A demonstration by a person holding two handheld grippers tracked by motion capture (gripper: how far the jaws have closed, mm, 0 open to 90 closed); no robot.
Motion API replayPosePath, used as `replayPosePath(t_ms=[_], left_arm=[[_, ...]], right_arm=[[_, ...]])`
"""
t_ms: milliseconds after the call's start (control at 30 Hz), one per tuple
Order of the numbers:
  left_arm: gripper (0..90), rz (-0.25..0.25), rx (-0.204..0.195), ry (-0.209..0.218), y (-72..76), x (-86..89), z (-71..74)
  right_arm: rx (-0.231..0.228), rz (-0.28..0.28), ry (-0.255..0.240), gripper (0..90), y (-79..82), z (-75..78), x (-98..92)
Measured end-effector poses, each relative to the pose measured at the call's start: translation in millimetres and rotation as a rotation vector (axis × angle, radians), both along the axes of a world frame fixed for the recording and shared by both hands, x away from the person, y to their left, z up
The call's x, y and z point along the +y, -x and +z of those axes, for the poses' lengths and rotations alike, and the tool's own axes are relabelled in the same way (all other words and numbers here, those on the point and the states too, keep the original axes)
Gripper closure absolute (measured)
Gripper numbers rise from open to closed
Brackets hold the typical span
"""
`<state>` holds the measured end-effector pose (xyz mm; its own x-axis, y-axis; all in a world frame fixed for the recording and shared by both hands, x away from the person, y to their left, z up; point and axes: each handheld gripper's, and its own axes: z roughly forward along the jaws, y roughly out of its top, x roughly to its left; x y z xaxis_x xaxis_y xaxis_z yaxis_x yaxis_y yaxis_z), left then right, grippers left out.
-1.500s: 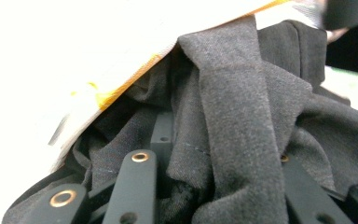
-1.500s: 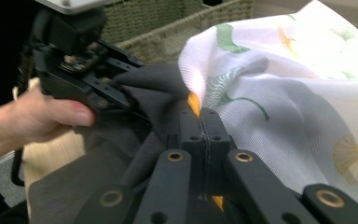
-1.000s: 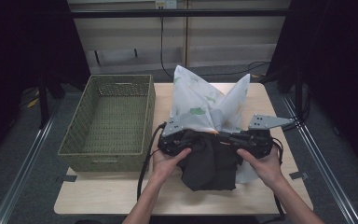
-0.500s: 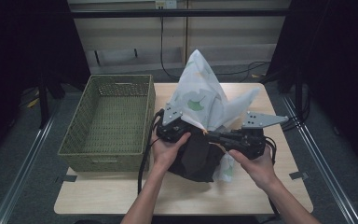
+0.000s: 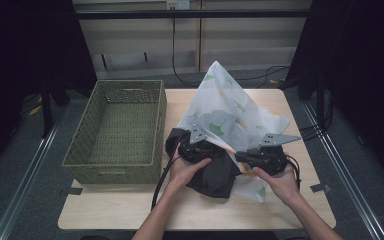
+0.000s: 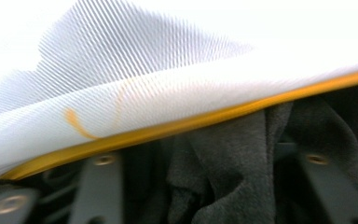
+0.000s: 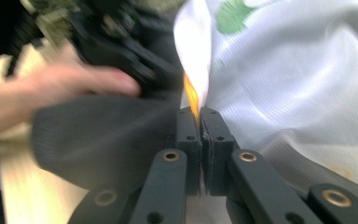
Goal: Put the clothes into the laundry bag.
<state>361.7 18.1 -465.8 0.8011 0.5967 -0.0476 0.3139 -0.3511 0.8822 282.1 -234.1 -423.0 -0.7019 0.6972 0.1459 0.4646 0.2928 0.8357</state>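
A white mesh bag with green leaf prints and an orange rim stands in a peak on the table. A dark grey garment lies bunched at its mouth. My right gripper is shut on the bag's orange edge, pads pressed together. My left gripper sits on the garment at the bag's opening. Its jaws have just been opening and stand apart, with dark cloth loose between them under the rim.
A green woven basket stands on the left half of the wooden table, close to the left hand. Black cables trail from both grippers. Bare table lies along the front edge.
The bag has risen from a low spread into a tall peak. Both hands have sunk toward the table, and the left gripper has moved in over the dark garment.
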Motion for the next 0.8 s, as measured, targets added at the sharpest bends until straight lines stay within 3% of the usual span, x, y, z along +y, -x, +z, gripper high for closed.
replayPosePath(t_ms=[33,100,167,233,300,367,467,500,533,567,633,667,733,800], left_arm=[[34.0,-0.011,0.017,0.018,2.8,4.2,3.7],[27.1,-0.042,0.011,0.051,11.2,12.3,11.6],[22.6,-0.048,-0.026,0.05,23.3,19.0,18.9],[18.7,-0.075,-0.04,0.075,35.4,26.4,25.2],[14.4,-0.088,-0.078,0.109,48.5,31.7,30.3],[12.1,-0.133,-0.058,0.12,56.3,33.4,32.9],[7.8,-0.193,-0.007,0.091,61.0,26.3,25.8],[9.9,-0.241,0.012,0.071,60.6,22.2,19.9],[11.7,-0.253,0.04,0.037,59.4,17.3,14.2],[8.6,-0.248,0.049,0.011,59.0,11.5,8.1],[6.9,-0.238,0.032,-0.044,57.3,4.7,-3.4],[5.8,-0.237,0.046,-0.04,55.3,3.1,-9.7],[4.4,-0.215,0.044,-0.095,54.0,0.2,-19.9],[0.8,-0.22,0.056,-0.116,54.4,-1.6,-27.5]], right_arm=[[0.005,-0.001,-0.001,87.4,0.0,-2.2,-0.7],[0.006,0.003,-0.001,87.6,-0.2,-4.0,-0.8],[0.005,0.008,-0.004,88.3,-1.1,-3.9,0.4],[-0.002,0.008,-0.003,88.3,-1.9,-3.8,1.2],[0.0,0.008,-0.002,88.3,-1.9,-3.8,1.8],[-0.001,0.008,0.0,88.3,-1.6,-3.9,2.4],[0.001,0.012,-0.001,88.3,-1.6,-4.1,3.6],[0.001,0.012,-0.001,88.3,-1.8,-4.2,4.0],[0.002,0.013,-0.002,88.3,-2.0,-4.2,4.2],[0.002,0.015,-0.001,88.3,-2.3,-4.2,4.3],[0.004,0.015,-0.002,88.4,-2.4,-4.5,4.6],[0.004,0.016,-0.002,88.4,-2.4,-4.6,4.6],[0.001,0.019,0.0,88.4,-2.1,-4.6,4.5],[0.001,0.021,0.0,88.4,-1.7,-4.4,4.7]])
